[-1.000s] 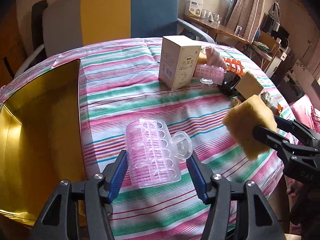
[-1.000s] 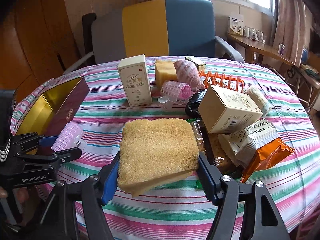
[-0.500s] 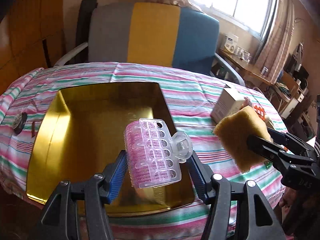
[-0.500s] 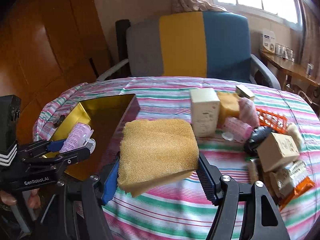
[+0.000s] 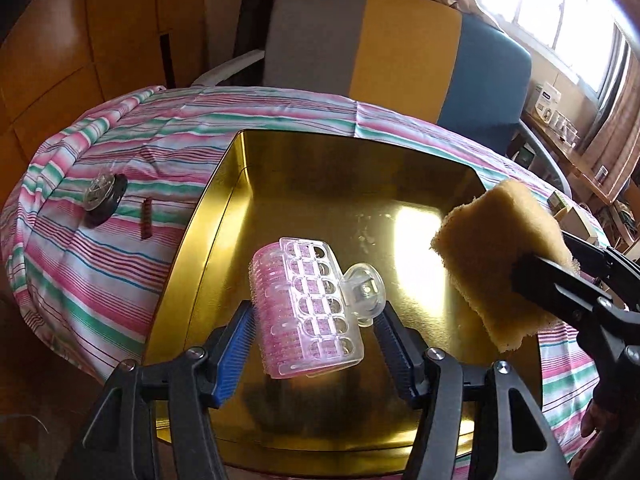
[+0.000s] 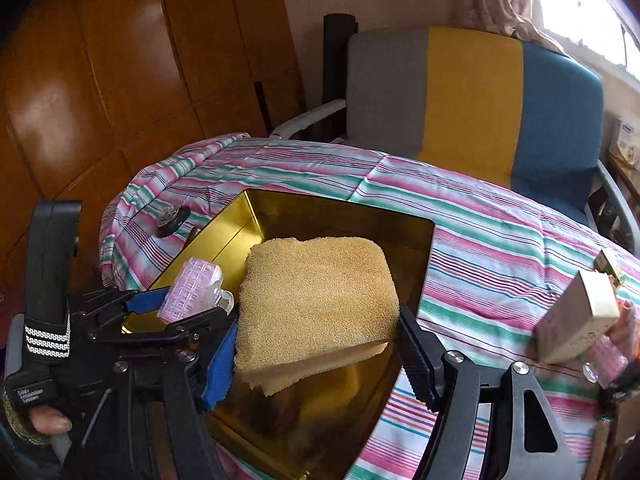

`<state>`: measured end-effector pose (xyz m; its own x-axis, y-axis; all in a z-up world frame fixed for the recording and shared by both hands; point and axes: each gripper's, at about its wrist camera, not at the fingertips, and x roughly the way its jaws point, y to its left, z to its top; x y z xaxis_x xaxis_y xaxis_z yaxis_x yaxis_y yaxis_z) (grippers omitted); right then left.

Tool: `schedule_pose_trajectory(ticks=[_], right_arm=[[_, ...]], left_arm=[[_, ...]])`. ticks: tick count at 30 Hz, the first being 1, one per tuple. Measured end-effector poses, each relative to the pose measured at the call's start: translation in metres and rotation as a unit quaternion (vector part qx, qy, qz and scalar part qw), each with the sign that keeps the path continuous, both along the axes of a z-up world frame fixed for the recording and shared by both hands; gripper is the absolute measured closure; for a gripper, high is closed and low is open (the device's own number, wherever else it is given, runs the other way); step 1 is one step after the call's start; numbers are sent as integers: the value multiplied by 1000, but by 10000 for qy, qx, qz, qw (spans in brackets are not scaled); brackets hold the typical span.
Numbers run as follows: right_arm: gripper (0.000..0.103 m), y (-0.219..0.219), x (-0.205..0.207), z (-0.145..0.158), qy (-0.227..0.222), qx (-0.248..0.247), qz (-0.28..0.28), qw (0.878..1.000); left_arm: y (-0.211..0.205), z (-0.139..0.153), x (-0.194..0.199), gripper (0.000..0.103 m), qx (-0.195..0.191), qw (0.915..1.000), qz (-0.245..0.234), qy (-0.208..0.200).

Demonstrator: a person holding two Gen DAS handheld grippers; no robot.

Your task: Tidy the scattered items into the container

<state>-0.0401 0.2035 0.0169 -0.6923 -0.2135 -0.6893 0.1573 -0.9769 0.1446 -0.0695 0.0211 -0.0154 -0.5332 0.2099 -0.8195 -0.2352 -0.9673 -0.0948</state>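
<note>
So both grippers have swung over the gold tin point(image 5: 320, 168) since a second ago; back then they were out over the striped tablecloth point(image 5: 120, 240) near the boxes, now the tin fills the view under them. The yellow sponge point(image 6: 316, 300) is the biggest thing held, clamped in the right gripper point(image 6: 320, 344) above the tin's right half. The left gripper point(image 5: 316, 328) is clenched on the pink hair roller point(image 5: 308, 304), hanging over the tin's near left part. Neither has been let go. The tin sits on the round table near its left edge, with a small clear-and-black round thing point(image 5: 102, 200) just beside it on the cloth. Behind it there's a grey-yellow-blue armchair point(image 5: 380, 48), wooden panelling point(image 6: 120, 80) on the left, bright window on the right.
</note>
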Motion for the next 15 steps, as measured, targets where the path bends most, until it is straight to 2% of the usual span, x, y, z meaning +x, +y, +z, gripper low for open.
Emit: schedule_pose_trajectory(ticks=[2, 5, 9, 12, 15], right_arm=[[24, -6, -9, -5, -77, -38, 5, 10000], [15, -6, -11, -10, -126, -105, -18, 9999], [14, 3, -2, -14, -203, -189, -84, 9996], [10, 18, 13, -15, -210, -412, -179, 9988], [0, 40, 32, -17, -249, -736, -285, 9966]], left_arm=[[-8, -4, -1, 37, 91, 9999, 46, -71], [-17, -7, -3, 36, 208, 9995, 184, -114], [-24, 1, 3, 36, 441, 9986, 291, -16], [-20, 13, 14, 36, 708, 9973, 131, 121], [-7, 25, 29, 36, 966, 9947, -241, 250]])
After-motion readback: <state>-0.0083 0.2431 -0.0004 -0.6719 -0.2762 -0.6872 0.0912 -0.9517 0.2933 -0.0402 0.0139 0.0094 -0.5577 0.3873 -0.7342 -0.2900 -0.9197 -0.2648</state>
